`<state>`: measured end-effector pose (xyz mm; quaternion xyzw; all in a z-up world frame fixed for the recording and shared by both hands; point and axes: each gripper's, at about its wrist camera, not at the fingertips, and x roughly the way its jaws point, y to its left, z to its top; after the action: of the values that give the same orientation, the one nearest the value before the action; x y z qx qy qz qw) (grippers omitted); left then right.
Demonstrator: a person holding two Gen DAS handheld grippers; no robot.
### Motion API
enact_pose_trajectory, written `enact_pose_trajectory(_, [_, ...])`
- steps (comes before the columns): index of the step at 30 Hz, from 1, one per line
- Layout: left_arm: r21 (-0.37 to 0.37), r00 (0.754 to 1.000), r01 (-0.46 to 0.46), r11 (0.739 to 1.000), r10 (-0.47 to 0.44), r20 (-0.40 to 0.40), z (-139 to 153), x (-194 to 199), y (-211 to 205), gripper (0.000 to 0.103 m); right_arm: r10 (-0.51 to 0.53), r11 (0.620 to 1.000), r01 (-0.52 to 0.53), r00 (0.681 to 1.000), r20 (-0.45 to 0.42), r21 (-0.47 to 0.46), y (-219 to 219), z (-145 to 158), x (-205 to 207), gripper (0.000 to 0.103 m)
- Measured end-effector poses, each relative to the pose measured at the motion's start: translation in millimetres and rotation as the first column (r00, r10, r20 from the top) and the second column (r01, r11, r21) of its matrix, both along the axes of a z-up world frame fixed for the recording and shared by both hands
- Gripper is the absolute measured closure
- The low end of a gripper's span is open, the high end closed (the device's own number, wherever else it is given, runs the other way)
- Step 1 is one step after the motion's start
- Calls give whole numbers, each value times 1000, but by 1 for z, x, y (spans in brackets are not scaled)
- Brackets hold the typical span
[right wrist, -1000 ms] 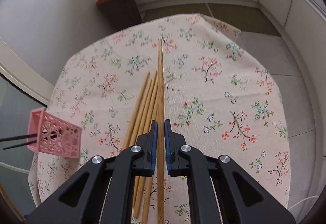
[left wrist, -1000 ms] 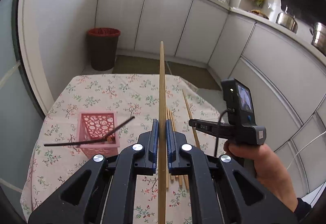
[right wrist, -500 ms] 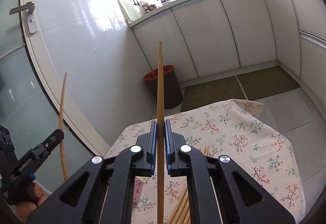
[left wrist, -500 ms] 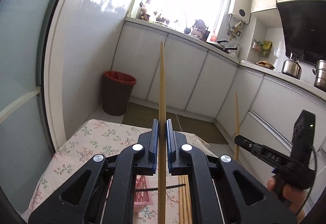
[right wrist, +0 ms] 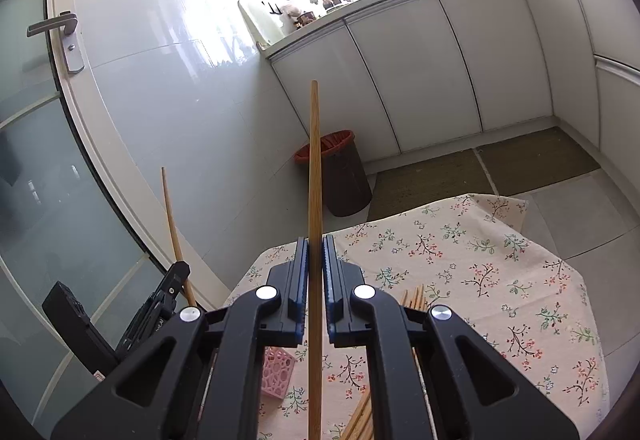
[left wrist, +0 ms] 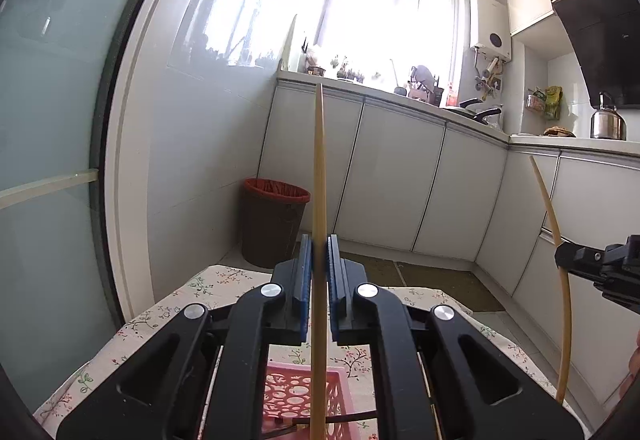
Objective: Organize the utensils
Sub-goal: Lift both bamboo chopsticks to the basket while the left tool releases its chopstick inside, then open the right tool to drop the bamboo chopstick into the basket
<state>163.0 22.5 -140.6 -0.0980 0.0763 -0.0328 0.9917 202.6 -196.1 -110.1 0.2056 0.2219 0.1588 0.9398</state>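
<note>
My left gripper (left wrist: 319,246) is shut on a wooden chopstick (left wrist: 319,176) held upright, its lower end above the pink perforated basket (left wrist: 304,396), which has a black chopstick (left wrist: 340,420) across it. My right gripper (right wrist: 315,246) is shut on another wooden chopstick (right wrist: 314,168), also upright, raised above the floral table (right wrist: 480,280). The basket shows in the right wrist view (right wrist: 278,372) at lower left. Several wooden chopsticks (right wrist: 414,296) lie on the table behind my right fingers. Each gripper shows in the other's view: the right one (left wrist: 560,260), the left one (right wrist: 180,276).
A brown bin with a red liner (left wrist: 274,224) stands on the floor past the table, also in the right wrist view (right wrist: 340,176). White cabinets (left wrist: 400,176) run along the far wall. A glass door (right wrist: 60,160) is on the left.
Both grippers have lifted and tilted up from the table, each with its chopstick now upright. The left one has come over the pink basket.
</note>
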Motion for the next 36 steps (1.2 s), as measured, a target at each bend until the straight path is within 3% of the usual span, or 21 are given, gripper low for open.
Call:
enact_pose_trajectory(13, [73, 999, -22, 997, 25, -43, -28, -3, -10, 96, 6, 1000, -6, 1000, 7, 14, -2, 1, -5, 95])
enact_pose_trajectory(19, [-8, 994, -15, 1000, 14, -107, -16, -13, 6, 96, 11, 1000, -11, 1000, 5, 11, -1, 0, -6, 95])
enact_pose_trajectory(23, [-92, 986, 26, 995, -40, -161, 25, -26, 21, 94, 21, 1000, -21, 1000, 9, 1, 6, 1, -6, 96])
enact_pose_trajectory(24, [-104, 981, 27, 994, -46, -188, 36, -28, 23, 87, 26, 1000, -26, 1000, 14, -2, 9, 1, -7, 96])
enact_pose_trajectory(26, [-113, 961, 15, 993, -46, -273, 53, -30, 35, 57, 40, 999, -40, 999, 23, 0, 14, 2, -8, 96])
enact_pose_trajectory(27, [-112, 944, 8, 994, -44, -327, 58, -30, 42, 36, 51, 999, -52, 998, 26, 10, 17, 3, -8, 96])
enact_pose_trajectory(32, [-113, 879, -66, 991, 4, -477, 49, -36, 80, 32, 77, 997, -76, 994, 74, -11, 43, 12, -16, 96])
enact_pose_trajectory(34, [-193, 860, -92, 977, -20, -511, 42, -33, 99, 32, 79, 997, -77, 992, 99, -18, 55, 15, -21, 96])
enact_pose_trajectory(36, [-268, 858, -101, 958, -52, -511, 40, -33, 113, 32, 81, 997, -79, 988, 133, -15, 65, 19, -27, 96])
